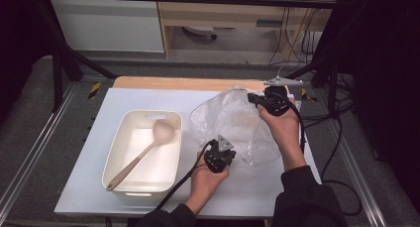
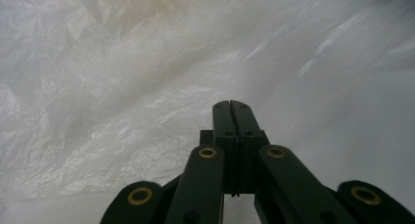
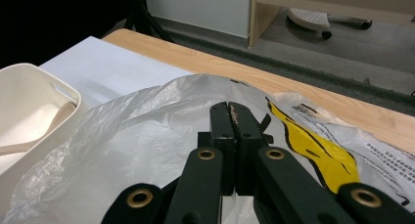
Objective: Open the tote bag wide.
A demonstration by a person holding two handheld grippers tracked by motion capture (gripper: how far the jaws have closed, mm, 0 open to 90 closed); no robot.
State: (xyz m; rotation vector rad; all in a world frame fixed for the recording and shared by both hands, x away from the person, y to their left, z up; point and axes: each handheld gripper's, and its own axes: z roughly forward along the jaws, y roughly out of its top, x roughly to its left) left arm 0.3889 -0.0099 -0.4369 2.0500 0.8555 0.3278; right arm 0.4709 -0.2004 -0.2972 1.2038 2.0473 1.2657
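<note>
Thin plastic bag (image 1: 233, 123) on counter (image 1: 89, 187), right of bin (image 1: 143, 152).
You have both the left gripper (image 1: 219, 155) and right gripper (image 1: 267, 100) with jaws pressed together, pinching bag film. It looks light, limp, slippery and tearable; grip doubled rim edges.

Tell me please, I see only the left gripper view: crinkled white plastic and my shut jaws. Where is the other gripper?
Observer: The right gripper sits at the plastic bag's far rim, jaws shut on it.
Operator: Is something printed on the bag?
Observer: Yes, a yellow print with black text, on the side near that gripper.
Operator: What lies left of the bag?
Observer: A cream tray holding a spoon.
</note>
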